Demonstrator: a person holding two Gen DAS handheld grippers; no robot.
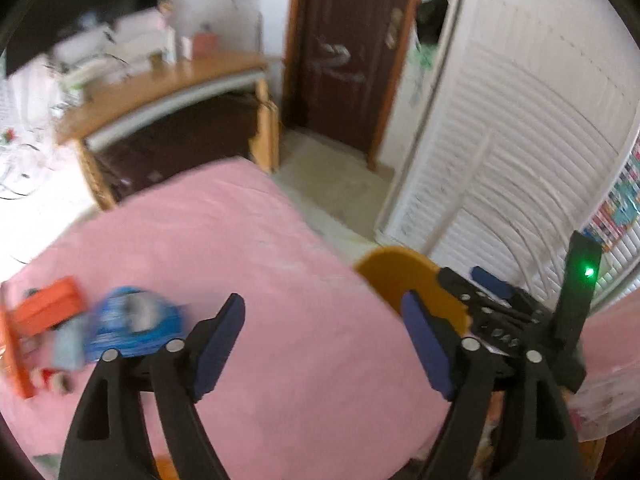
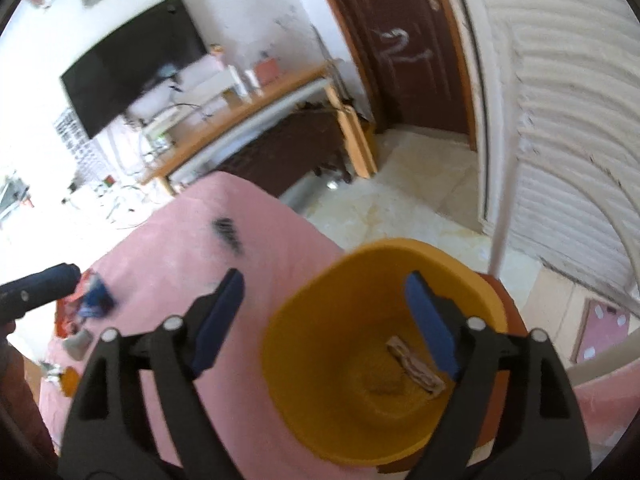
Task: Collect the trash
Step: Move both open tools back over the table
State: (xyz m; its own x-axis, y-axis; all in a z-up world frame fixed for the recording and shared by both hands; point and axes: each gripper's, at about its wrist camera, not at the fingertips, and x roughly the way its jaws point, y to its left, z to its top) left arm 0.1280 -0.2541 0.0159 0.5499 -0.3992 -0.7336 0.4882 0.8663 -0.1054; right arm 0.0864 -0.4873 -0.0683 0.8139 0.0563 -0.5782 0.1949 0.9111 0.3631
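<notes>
left gripper (image 1: 322, 346) over the pink bedspread (image 1: 248, 240), blue pads spread wide apart, nothing between them; right gripper (image 2: 330, 322) above the near rim of the yellow bin (image 2: 320, 360), pads likewise wide apart and empty; bin standing just beside the bed edge, on the side toward the white louvered wardrobe doors (image 2: 568, 152); inside the bin, at the bottom, one brownish crumpled wrapper (image 2: 414, 366) lying flat; more trash left on the bedspread, toward the left of the left wrist view: a blue wrapper (image 1: 132, 320), blurred, just beside an orange box (image 1: 44, 308), with smaller bits near them too blurred to name; same cluster seen small from the right wrist view, near the tip of the left gripper; a dark striped smear (image 2: 228, 234) on the bedspread, not identifiable; in the background a wooden desk (image 2: 248, 100) with clutter, a dark wall screen (image 2: 132, 60) above it, a brown door (image 2: 408, 48) beyond pale floor tiles (image 2: 400, 200)
</notes>
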